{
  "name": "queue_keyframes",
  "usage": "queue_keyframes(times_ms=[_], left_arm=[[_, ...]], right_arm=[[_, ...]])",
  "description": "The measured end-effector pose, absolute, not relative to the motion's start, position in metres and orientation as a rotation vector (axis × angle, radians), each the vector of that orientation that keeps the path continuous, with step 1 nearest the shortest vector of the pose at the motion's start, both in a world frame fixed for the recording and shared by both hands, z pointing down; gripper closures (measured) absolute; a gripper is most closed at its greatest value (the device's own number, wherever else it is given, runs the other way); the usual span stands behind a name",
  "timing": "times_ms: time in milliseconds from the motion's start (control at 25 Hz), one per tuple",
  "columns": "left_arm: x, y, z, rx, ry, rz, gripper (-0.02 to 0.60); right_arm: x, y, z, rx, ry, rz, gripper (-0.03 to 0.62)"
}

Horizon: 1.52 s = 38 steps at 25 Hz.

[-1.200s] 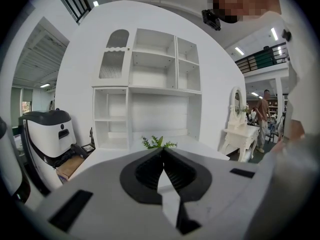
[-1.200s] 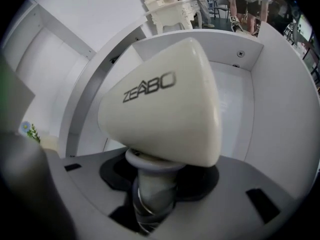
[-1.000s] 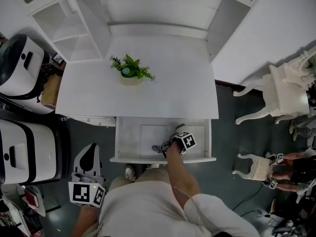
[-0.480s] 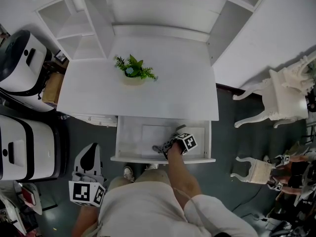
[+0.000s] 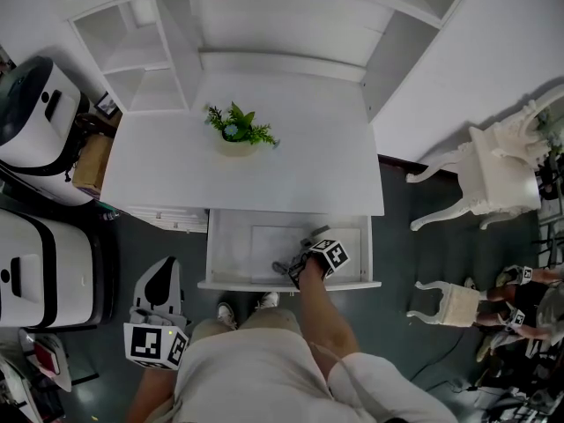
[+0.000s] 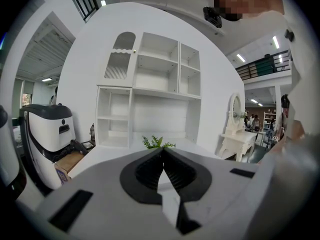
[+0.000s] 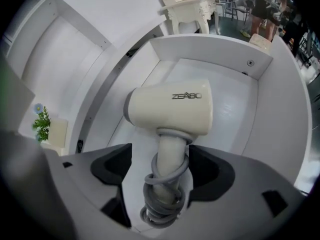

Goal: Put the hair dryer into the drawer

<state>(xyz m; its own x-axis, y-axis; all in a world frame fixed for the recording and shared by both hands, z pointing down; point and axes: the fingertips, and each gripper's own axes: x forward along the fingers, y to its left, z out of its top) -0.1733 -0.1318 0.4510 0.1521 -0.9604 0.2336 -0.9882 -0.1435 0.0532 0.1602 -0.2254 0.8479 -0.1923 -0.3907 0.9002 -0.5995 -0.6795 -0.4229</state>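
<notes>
Only readable print: grey brand lettering on barrel side of hair dryer (image 7: 170,111) in right gripper view. Looks like "ZEABO", middle letters kinda stylised so not 100% sure. Black-and-white square marker patterns on left gripper cube (image 5: 157,344) and right gripper cube (image 5: 330,255) in head view. Just codes, no letters.

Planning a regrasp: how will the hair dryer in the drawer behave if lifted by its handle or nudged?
Hair dryer looks rigid, smooth plastic: probably slippery on bare shell. Cord wound round the handle may add grip, but loose loops could shift or unwind. Big barrel above a thin handle: likely head-heavy, may pivot when lifted by the handle.
</notes>
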Motion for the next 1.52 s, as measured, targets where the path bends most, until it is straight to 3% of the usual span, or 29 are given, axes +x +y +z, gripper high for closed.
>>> queue_keyframes(times_ms=[800, 920, 1160, 1240, 1520], left_arm=[[-0.201, -0.1, 0.452, 2.271, -1.871, 0.085, 0.565], [-0.203, -0.099, 0.448, 2.292, -1.863, 0.064, 0.565], [-0.206, -0.096, 0.439, 2.328, -1.852, 0.044, 0.565], [-0.208, -0.095, 0.439, 2.342, -1.852, 0.03, 0.565], [-0.215, -0.102, 0.43, 2.372, -1.861, 0.013, 0.566]], right_arm=[[0.159, -0.229, 0.787, 2.005, -1.36, 1.906, 0.238], [0.158, -0.229, 0.775, 2.013, -1.425, 1.902, 0.291], [0.156, -0.231, 0.745, 2.085, -1.627, 1.89, 0.481], [0.163, -0.23, 0.733, 2.143, -1.652, 1.822, 0.577], [0.161, -0.257, 0.665, 2.147, -1.988, 1.587, 0.583]])
